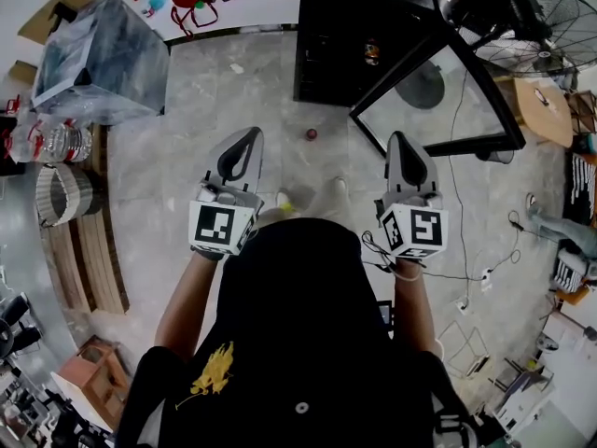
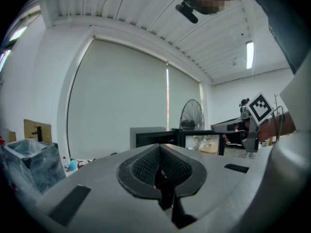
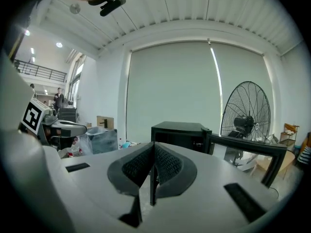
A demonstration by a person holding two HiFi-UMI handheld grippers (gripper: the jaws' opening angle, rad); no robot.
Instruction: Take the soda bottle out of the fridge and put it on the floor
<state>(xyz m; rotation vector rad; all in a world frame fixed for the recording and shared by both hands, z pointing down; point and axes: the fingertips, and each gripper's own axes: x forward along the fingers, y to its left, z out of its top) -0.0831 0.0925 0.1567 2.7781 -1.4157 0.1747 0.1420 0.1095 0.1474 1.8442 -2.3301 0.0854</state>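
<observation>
Grey ribbed pads (image 2: 146, 168) meet on the left tongs (image 1: 248, 136) and right tongs (image 1: 399, 140), both empty. Ahead, the boxy black fridge (image 1: 326, 26) stands open, the soda bottle (image 1: 372, 51) apparently inside; bare marbled floor (image 1: 233, 91) between.

A roomy workshop or lab, not a home: pale stone-look floor (image 1: 233, 110) trailed with cables (image 1: 454, 194); big pedestal fan (image 3: 246, 115); cardboard box (image 2: 36, 129); ribbed ceiling (image 2: 146, 8) with strip light (image 2: 250, 55); wide roller blind (image 3: 170, 86); black fridge (image 1: 336, 45) standing on the floor.
</observation>
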